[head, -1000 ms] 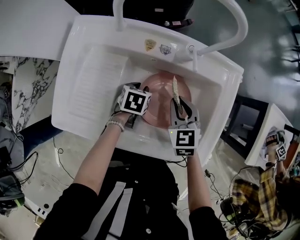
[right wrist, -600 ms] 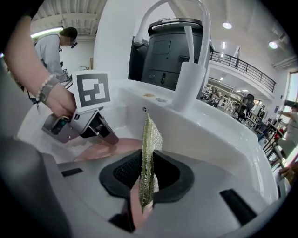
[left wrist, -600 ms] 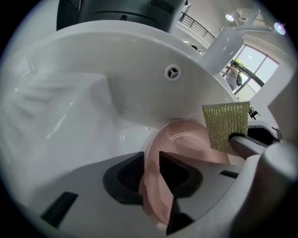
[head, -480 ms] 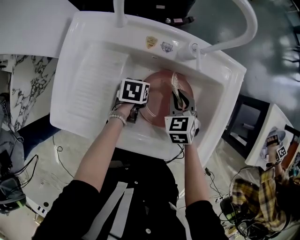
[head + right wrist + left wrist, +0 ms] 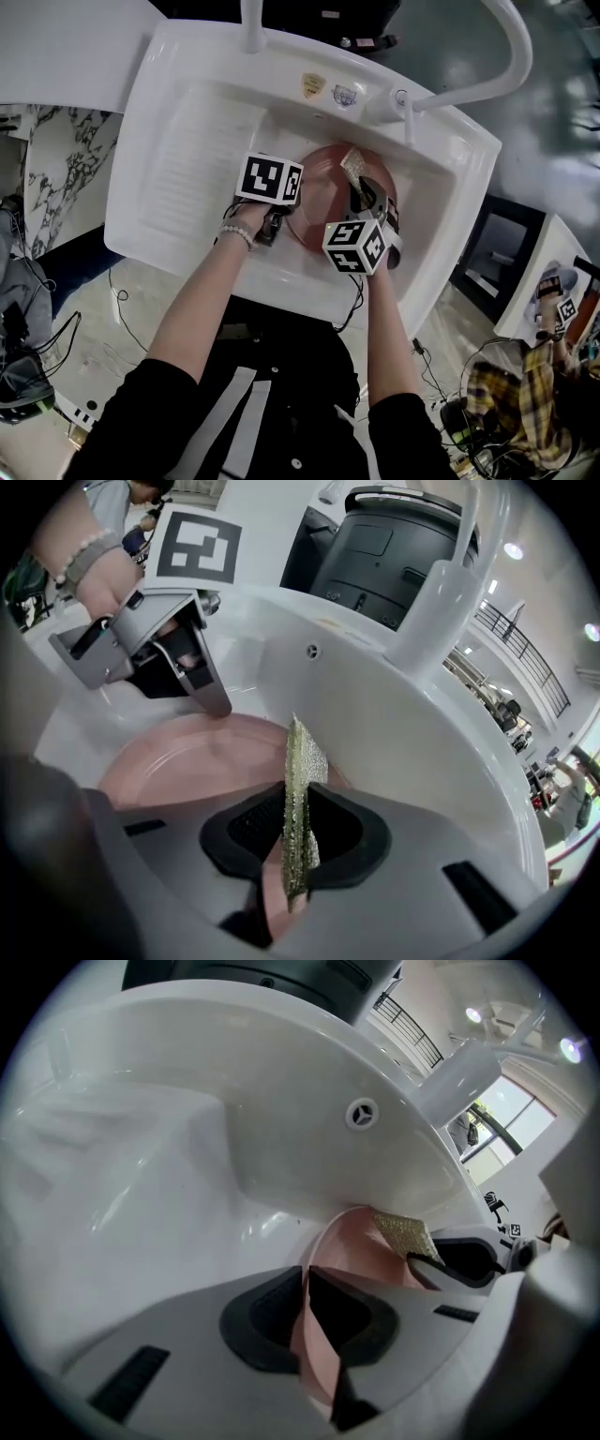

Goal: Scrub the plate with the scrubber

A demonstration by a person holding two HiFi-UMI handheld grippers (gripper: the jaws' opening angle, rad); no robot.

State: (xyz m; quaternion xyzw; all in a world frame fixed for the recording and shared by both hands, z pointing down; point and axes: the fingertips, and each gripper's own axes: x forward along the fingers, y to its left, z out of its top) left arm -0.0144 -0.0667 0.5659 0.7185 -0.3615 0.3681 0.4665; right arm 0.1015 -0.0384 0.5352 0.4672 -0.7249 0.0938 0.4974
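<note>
Head view shows a pink plate [image 5: 323, 183] lying in the basin of a white sink [image 5: 187, 131], to the right of the ribbed drainboard. Left gripper [image 5: 305, 1309]: jaws closing on the plate's left rim, which stands edge-on between the dark pads, both pads against it. Right gripper [image 5: 295, 841]: jaws pressed together on a thin gold mesh scrubber [image 5: 302, 761], held upright, its free end rising past the pads over the plate's far right portion. Contact between scrubber and plate cannot be confirmed. Both grippers reach into the basin side by side.
</note>
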